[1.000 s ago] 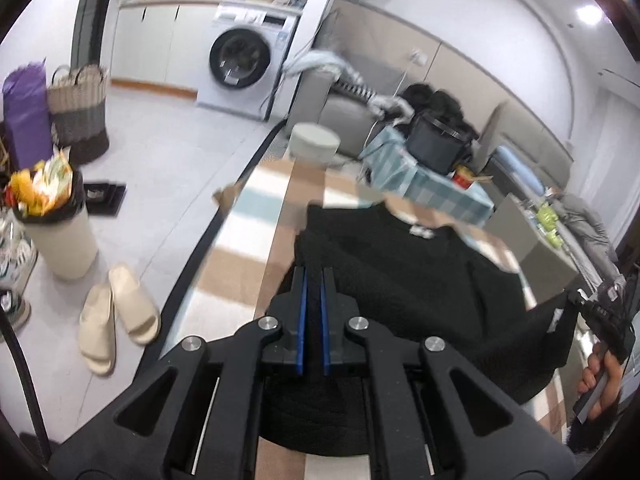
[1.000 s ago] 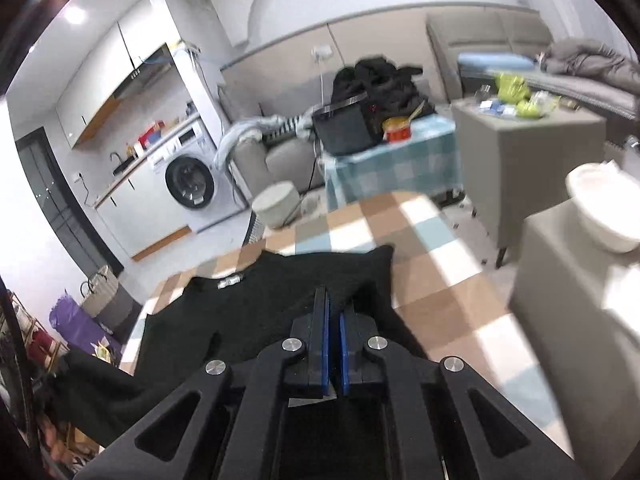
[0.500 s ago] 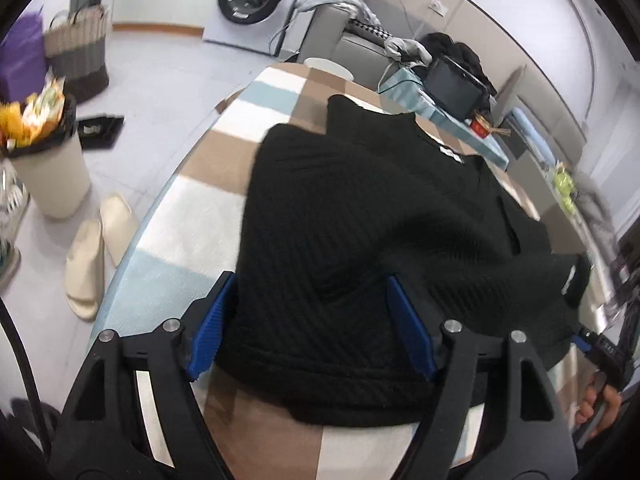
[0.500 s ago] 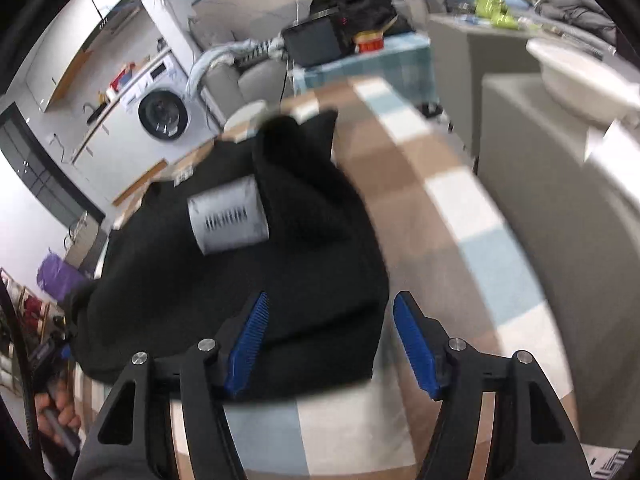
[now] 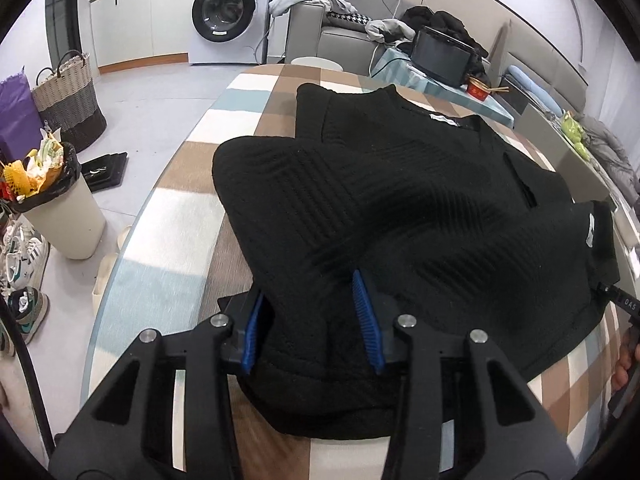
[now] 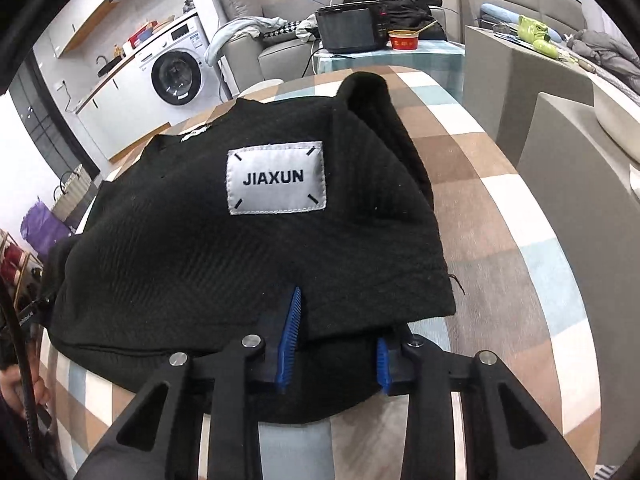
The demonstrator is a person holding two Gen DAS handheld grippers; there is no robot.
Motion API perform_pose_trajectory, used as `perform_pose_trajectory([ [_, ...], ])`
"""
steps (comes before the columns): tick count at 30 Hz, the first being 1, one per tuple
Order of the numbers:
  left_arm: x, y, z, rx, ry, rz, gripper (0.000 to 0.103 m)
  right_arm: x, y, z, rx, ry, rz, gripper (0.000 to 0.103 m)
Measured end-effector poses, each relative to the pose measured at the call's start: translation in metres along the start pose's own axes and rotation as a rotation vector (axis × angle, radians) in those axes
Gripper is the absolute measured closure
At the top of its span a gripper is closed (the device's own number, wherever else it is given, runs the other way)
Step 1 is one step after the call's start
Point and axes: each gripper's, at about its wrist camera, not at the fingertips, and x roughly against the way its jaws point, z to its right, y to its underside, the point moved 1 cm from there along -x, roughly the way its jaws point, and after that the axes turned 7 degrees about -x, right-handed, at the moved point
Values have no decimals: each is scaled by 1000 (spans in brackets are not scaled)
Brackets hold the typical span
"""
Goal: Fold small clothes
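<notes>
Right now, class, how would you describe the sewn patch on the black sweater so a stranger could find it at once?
Start at the round table with the checked cloth; a black knit sweater lies folded on it. On its upper layer sits a pale grey rectangular patch, reading JIAXUN, with black corner stitches, far larger than the small white neck label.

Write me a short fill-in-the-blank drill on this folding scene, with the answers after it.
1. The black sweater lies on a ____ tablecloth.
2. The word on its grey patch reads ____.
3. The pads on the right gripper are coloured ____.
4. The appliance behind the table is a ____ machine.

Answers: checked; JIAXUN; blue; washing
</notes>
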Motion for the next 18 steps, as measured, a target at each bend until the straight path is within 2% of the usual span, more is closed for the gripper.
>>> perform_pose_trajectory([
  [5,27,29,-6,-8,29,-18,66,23,26,8,-5,-10,-26,72],
  [12,76,78,-21,43,77,-38,66,67,74,31,-74,-38,-57,69],
  [14,86,84,-25,65,85,-27,66,78,78,34,-87,-35,-33,64],
  [16,94,86,-33,95,105,-14,66,93,77,40,-103,-37,11,63],
  [18,102,87,-39,121,130,3,66,110,73,48,-129,-86,52,62],
])
